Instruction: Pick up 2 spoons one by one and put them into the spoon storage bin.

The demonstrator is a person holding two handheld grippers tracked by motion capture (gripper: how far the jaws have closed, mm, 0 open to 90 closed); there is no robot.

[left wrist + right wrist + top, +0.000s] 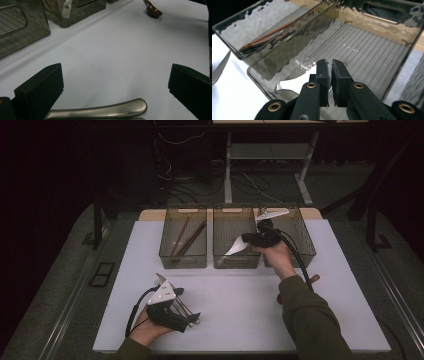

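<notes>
The right gripper point(248, 241) pinches a white spoon point(236, 247) over the middle bin point(236, 261) at the table's far edge. Near the front-left corner, the left gripper point(194, 318), jaws wide, rests over metal cutlery point(100, 111).

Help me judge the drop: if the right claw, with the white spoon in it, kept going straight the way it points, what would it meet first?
Probably the ribbed floor of the middle bin. The right claw, shut on the white spoon, points down into that bin, and nothing shows between. Depth is hard to judge.

A brown spoon point(153, 10) lies on the white table point(240, 310); chopsticks point(185, 239) sit in the left bin point(183, 255).
</notes>
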